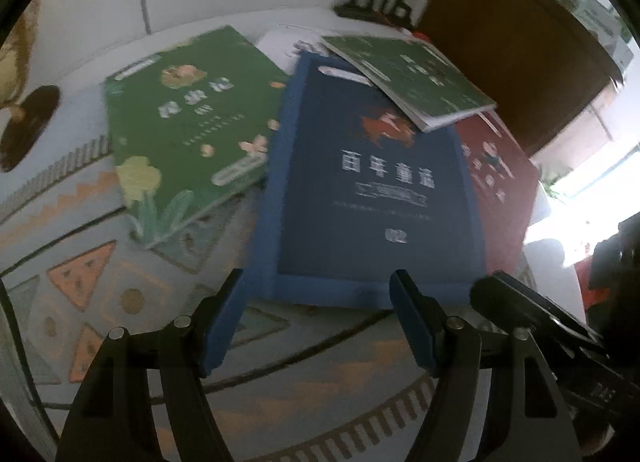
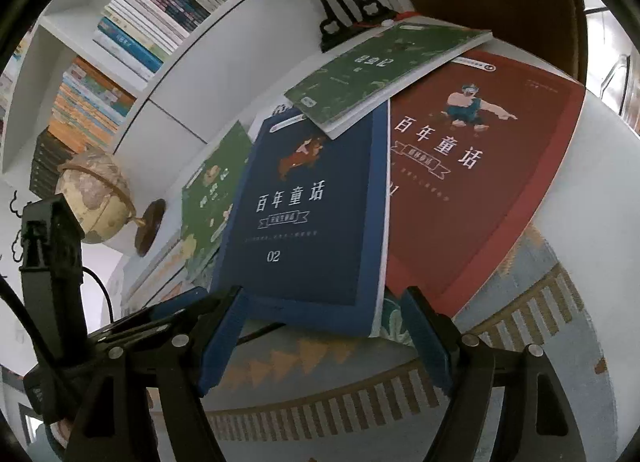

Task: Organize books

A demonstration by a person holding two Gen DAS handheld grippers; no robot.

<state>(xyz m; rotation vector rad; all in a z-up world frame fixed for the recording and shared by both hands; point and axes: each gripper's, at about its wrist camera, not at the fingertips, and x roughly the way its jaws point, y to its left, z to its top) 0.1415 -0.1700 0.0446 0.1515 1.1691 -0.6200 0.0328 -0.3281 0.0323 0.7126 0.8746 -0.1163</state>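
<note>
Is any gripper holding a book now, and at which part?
No. The left gripper and right gripper are both open at the near edge of the blue book, not gripping it.

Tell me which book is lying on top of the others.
The small green book. It rests across the top edges of the blue book and the red book; the large green book lies partly under the blue one.

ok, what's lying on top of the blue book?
A small green book covers the blue book's far corner and bridges onto the red book. The cover beneath that corner is hidden.
</note>
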